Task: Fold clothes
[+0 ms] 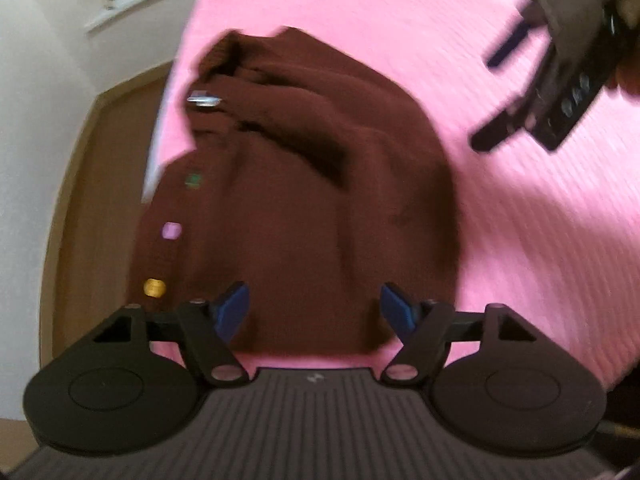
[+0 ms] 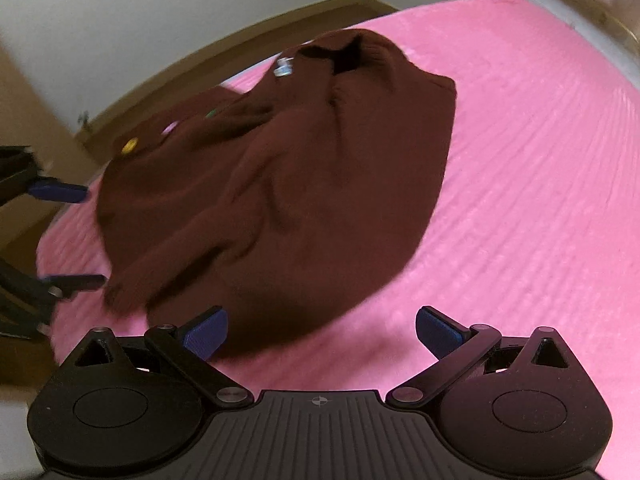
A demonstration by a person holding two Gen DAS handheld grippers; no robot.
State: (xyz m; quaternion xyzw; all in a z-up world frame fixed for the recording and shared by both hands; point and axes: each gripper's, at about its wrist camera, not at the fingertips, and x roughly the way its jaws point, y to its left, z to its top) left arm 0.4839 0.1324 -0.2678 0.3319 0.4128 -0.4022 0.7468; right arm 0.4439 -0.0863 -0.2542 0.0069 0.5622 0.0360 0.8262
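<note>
Because the cardigan (image 2: 276, 184) lies half-folded near the pink bed's (image 2: 520, 200) edge, both grippers, left (image 1: 314, 312) and right (image 2: 320, 332), hang over its near hem, fingers apart and empty, probably to pinch it for another fold.

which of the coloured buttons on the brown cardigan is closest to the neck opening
The silver-blue button, right beside the collar; the green, pink and yellow ones run further down.
</note>
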